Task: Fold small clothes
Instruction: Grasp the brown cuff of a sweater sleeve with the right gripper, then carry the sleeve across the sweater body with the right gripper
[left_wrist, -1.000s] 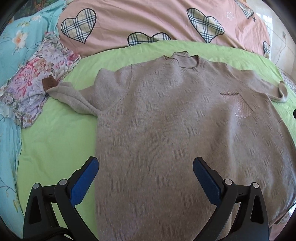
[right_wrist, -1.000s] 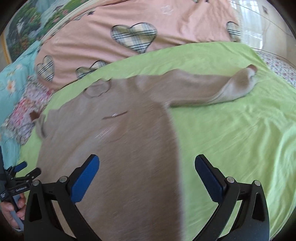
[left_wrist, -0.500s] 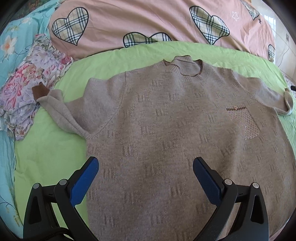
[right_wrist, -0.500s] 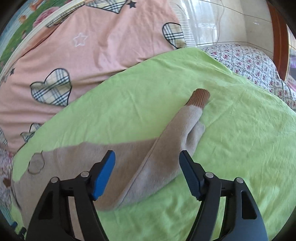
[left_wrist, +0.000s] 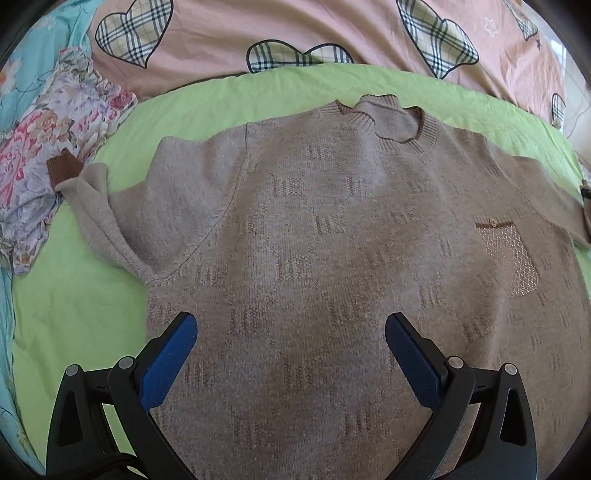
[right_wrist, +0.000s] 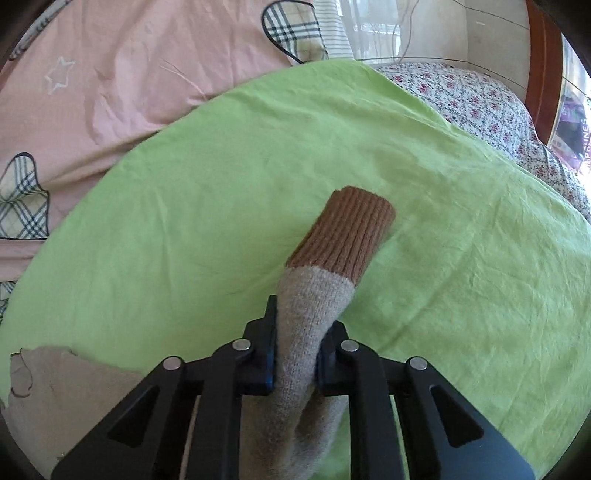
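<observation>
Between the right tongs (right_wrist: 295, 347), the sweater (left_wrist: 332, 258) sleeve (right_wrist: 310, 325), pinched.

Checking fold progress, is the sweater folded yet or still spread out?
Spread out. The sweater lies flat on the green sheet, both sleeves out; the right hand-held gripper pinches one sleeve.

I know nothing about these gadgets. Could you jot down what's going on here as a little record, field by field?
garment: beige sweater, spread flat, front up
surface: green sheet on a bed
right gripper: shut on the sleeve, just behind its brown cuff
left gripper: open, over the sweater's lower body, holding nothing
other sleeve: other cuff rests on a floral cloth
behind: pink quilt with plaid hearts
</observation>
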